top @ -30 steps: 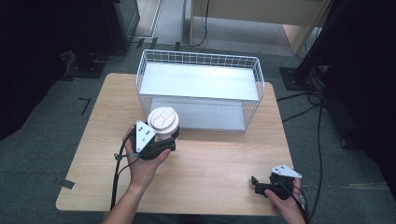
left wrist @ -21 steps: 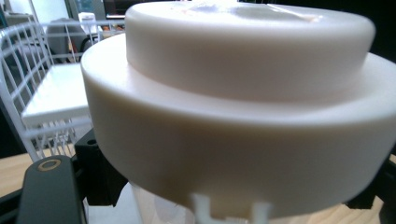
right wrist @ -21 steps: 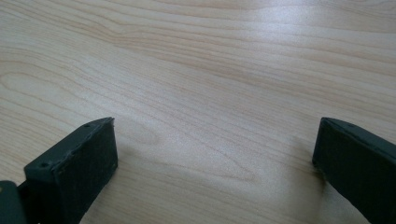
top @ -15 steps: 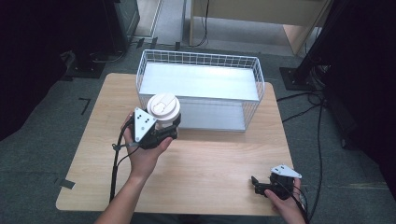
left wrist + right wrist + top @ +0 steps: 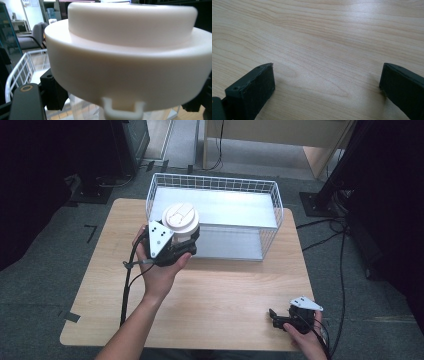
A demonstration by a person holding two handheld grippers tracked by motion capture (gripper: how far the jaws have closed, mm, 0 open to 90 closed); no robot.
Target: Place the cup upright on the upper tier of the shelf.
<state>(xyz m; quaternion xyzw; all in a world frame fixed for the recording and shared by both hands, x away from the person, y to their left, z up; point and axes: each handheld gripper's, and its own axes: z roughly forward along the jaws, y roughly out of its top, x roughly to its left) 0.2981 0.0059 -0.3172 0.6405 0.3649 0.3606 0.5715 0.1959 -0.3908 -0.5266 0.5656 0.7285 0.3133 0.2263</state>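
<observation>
Cup (image 5: 181,221): it stands upright, white lid up, its long axis vertical; I hold it in the air just in front of the wire basket (image 5: 270,220), over the table (image 5: 225,285).
Cup to claw: its clear body sits between my jaws, lid above them.
Left claw (image 5: 187,245): clamped on the cup.
Right claw (image 5: 274,316): jaws wide apart, holding nothing, low over the table near its right front corner.

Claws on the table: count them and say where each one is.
2. The left claw is raised at the wire basket, shut on a lidded cup; the right claw rests open at the table's near right corner.
</observation>
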